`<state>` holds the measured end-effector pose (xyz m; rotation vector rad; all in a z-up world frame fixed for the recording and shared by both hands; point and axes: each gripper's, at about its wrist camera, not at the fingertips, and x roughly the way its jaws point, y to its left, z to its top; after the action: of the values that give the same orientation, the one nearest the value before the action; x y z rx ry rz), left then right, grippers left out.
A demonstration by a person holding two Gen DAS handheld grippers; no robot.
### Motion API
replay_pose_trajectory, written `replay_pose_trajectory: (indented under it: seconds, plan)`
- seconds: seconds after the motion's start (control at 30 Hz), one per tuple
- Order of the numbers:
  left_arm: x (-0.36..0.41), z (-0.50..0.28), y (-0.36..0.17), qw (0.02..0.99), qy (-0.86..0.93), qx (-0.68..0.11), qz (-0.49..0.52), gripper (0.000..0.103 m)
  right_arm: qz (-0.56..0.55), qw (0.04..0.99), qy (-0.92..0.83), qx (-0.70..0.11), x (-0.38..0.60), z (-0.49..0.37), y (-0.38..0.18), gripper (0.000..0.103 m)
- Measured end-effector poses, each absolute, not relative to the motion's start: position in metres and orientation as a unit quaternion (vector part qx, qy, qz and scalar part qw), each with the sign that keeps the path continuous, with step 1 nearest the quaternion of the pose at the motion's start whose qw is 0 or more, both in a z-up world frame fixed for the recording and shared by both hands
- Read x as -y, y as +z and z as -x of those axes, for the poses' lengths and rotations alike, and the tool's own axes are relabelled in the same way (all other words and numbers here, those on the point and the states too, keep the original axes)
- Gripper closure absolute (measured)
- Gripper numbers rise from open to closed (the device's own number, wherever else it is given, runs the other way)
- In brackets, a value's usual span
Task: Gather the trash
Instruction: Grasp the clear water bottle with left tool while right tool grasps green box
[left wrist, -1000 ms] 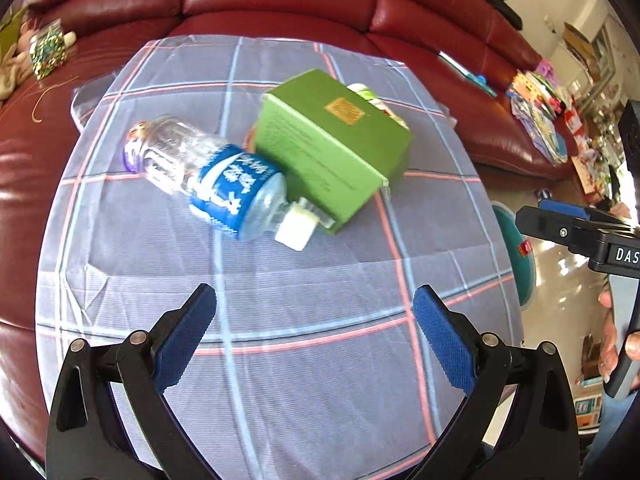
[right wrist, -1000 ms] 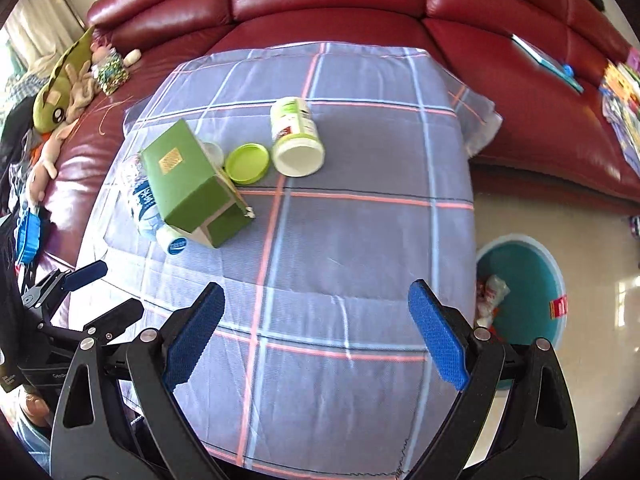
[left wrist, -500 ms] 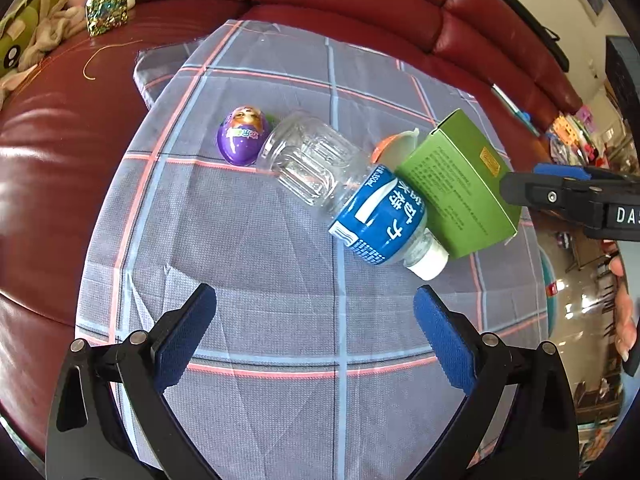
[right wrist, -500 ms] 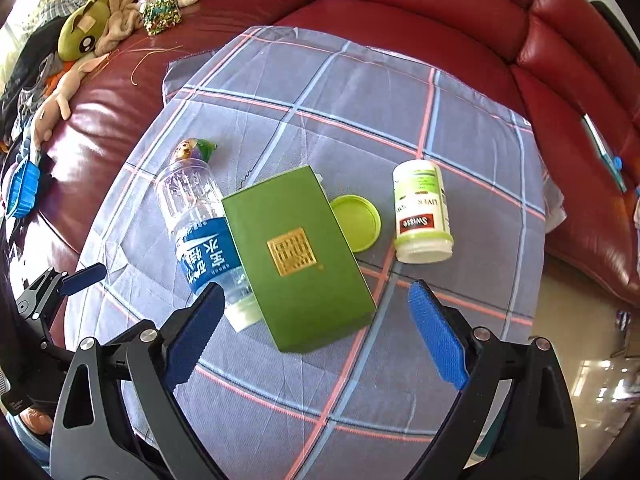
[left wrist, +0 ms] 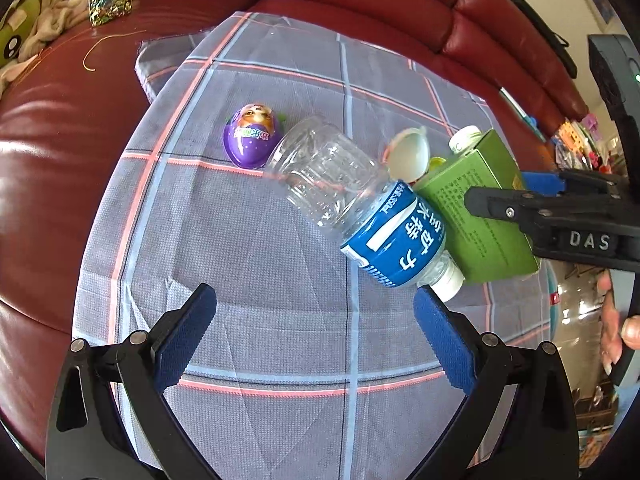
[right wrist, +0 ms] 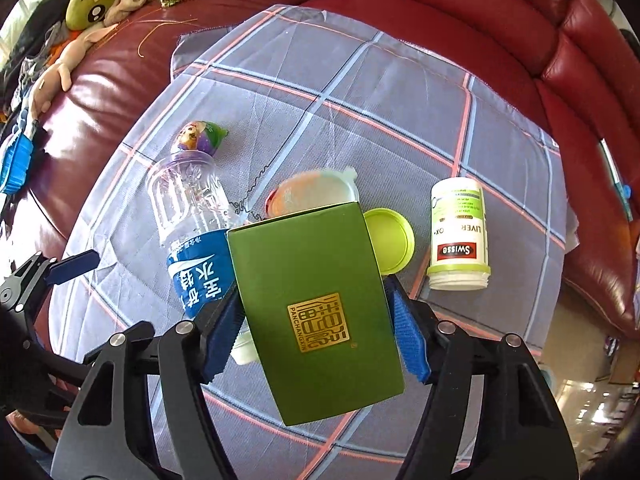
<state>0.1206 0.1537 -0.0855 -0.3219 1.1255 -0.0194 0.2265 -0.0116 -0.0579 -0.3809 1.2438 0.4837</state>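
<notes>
Right claw (right wrist: 316,338) pinching green box (right wrist: 316,300) sides; left claw (left wrist: 314,330) spread wide, open cloth (left wrist: 256,264) beneath.

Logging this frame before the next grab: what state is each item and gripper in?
green box: clamped by right gripper
water bottle: lying down, capped
white supplement jar: lying down, lid off
green lid: loose on cloth
purple egg: closed
left gripper: open, empty

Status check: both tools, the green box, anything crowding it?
Right tool shut on green box. Left tool open, empty, short of the water bottle. Bottle lies against the box; yellow-green lid beside it.
</notes>
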Motion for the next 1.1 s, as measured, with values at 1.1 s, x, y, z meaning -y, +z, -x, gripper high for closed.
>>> replay_pose_trajectory:
  seconds: [1.1]
  plan:
    - [-0.112,-0.164,-0.125,0.821,0.067,-0.551,0.133,0.038,0.03,0.788,0.194,-0.583,0.149,-0.186,-0.055,0.037]
